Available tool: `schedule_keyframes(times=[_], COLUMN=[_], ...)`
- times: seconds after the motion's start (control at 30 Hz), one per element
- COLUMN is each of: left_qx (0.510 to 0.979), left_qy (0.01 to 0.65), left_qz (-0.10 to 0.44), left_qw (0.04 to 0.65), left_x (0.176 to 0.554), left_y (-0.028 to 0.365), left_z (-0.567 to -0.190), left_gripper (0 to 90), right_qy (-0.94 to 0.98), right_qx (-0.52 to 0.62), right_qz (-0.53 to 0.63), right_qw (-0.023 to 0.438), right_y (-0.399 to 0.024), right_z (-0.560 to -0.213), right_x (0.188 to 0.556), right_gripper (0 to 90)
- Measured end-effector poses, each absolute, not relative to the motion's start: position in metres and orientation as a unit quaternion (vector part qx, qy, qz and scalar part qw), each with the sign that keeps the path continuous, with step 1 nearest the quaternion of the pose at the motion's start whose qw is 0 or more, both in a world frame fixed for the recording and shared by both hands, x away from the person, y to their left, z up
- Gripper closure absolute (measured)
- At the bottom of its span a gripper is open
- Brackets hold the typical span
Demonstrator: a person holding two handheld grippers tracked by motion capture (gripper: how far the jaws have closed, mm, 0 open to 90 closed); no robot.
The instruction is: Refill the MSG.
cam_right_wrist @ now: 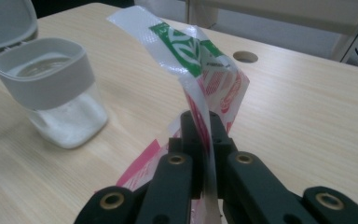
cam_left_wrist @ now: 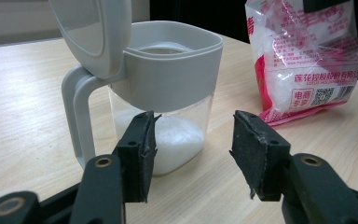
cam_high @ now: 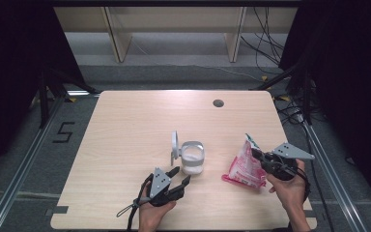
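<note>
- High view: a jar (cam_high: 192, 157) is seen near the middle of the table (cam_high: 125, 125), its lid (cam_high: 175, 146) flipped up and some white powder lying in the bottom. The left gripper (cam_high: 179, 178) is held just in front of the jar, its jaws spread and nothing between them. To the right, a pink bag (cam_high: 245, 167) is pinched at its upper edge by the right gripper (cam_high: 257, 153), with the bag's lower part resting on the table, well apart from the jar.
- Left gripper view: the spread jaws are pointed at the jar's clear wall, not touching it. The jar is judged to be filled only to a low level. The bag (cam_left_wrist: 303, 60) is seen standing behind and to the right.
- Right gripper view: the jaws are pressed together on a fold of the bag's (cam_right_wrist: 205, 79) film. The bag's top appears to be opened, though this cannot be told for certain. The jar (cam_right_wrist: 56, 88) is seen open at the left.
- Progress: opening the lid is done; some powder is in. Left, by judgement: steadying the jar, tipping in more from the bag, closing the lid.
</note>
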State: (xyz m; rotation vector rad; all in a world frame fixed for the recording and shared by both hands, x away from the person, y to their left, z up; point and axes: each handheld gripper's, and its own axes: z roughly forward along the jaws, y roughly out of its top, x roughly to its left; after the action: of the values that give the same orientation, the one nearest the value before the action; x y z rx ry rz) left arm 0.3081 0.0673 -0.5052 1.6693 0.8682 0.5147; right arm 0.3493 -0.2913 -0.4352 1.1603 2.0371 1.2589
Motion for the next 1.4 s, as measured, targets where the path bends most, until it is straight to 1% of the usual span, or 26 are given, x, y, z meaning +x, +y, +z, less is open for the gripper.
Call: schedule_keyframes(times=[0.13, 0.17, 0.23, 0.33, 0.43, 0.63, 0.7, 0.77, 0.83, 0.9, 0.97, 1.03, 1.07, 1.13, 1.17, 1.23, 1.33, 1.4], left_qx=[0.711, 0.712, 0.712, 0.71, 0.709, 0.71, 0.712, 0.71, 0.71, 0.71, 0.711, 0.711, 0.711, 0.712, 0.712, 0.711, 0.711, 0.711], left_qy=[0.368, 0.368, 0.371, 0.373, 0.374, 0.369, 0.368, 0.37, 0.37, 0.37, 0.369, 0.37, 0.37, 0.37, 0.37, 0.37, 0.371, 0.371], left_qz=[0.218, 0.218, 0.218, 0.217, 0.218, 0.222, 0.222, 0.221, 0.221, 0.22, 0.221, 0.22, 0.22, 0.221, 0.221, 0.222, 0.222, 0.223], left_qw=[0.557, 0.557, 0.555, 0.557, 0.556, 0.557, 0.555, 0.558, 0.557, 0.557, 0.556, 0.556, 0.555, 0.554, 0.554, 0.555, 0.555, 0.554], left_x=[0.307, 0.307, 0.307, 0.307, 0.307, 0.309, 0.309, 0.309, 0.309, 0.309, 0.309, 0.309, 0.309, 0.31, 0.31, 0.31, 0.309, 0.309], left_y=[0.069, 0.069, 0.07, 0.071, 0.073, 0.077, 0.078, 0.078, 0.078, 0.078, 0.078, 0.078, 0.078, 0.079, 0.08, 0.08, 0.08, 0.08], left_z=[-0.504, -0.504, -0.504, -0.503, -0.503, -0.502, -0.502, -0.502, -0.502, -0.502, -0.502, -0.503, -0.503, -0.503, -0.503, -0.503, -0.503, -0.503], left_gripper=[48.4, 48.0, 47.3, 46.2, 46.0, 45.7, 45.7, 45.7, 45.8, 45.7, 45.7, 45.7, 45.7, 45.7, 45.7, 45.7, 45.6, 45.5], right_qy=[0.747, 0.74, 0.742, 0.738, 0.737, 0.73, 0.732, 0.727, 0.728, 0.72, 0.723, 0.717, 0.719, 0.715, 0.713, 0.711, 0.708, 0.701], right_qx=[0.422, 0.433, 0.43, 0.439, 0.433, 0.454, 0.445, 0.464, 0.457, 0.472, 0.464, 0.481, 0.475, 0.479, 0.491, 0.495, 0.495, 0.507], right_qz=[0.451, 0.455, 0.451, 0.452, 0.455, 0.447, 0.451, 0.444, 0.446, 0.448, 0.447, 0.446, 0.443, 0.445, 0.439, 0.436, 0.434, 0.438], right_qw=[0.245, 0.239, 0.246, 0.242, 0.249, 0.245, 0.252, 0.242, 0.251, 0.24, 0.249, 0.236, 0.246, 0.248, 0.24, 0.244, 0.254, 0.245], right_y=[-0.297, -0.297, -0.3, -0.299, -0.301, -0.301, -0.304, -0.305, -0.307, -0.306, -0.31, -0.31, -0.312, -0.313, -0.312, -0.313, -0.316, -0.316], right_z=[-0.443, -0.444, -0.444, -0.445, -0.447, -0.451, -0.453, -0.453, -0.454, -0.455, -0.458, -0.458, -0.459, -0.459, -0.459, -0.459, -0.46, -0.46], right_x=[0.355, 0.355, 0.356, 0.356, 0.359, 0.359, 0.362, 0.36, 0.363, 0.363, 0.366, 0.365, 0.366, 0.366, 0.365, 0.365, 0.366, 0.364], right_gripper=[89.9, 89.9, 89.7, 89.2, 88.3, 86.8, 86.1, 85.4, 85.2, 84.8, 84.2, 83.2, 82.6, 79.9, 77.6, 77.0, 73.0, 72.7])
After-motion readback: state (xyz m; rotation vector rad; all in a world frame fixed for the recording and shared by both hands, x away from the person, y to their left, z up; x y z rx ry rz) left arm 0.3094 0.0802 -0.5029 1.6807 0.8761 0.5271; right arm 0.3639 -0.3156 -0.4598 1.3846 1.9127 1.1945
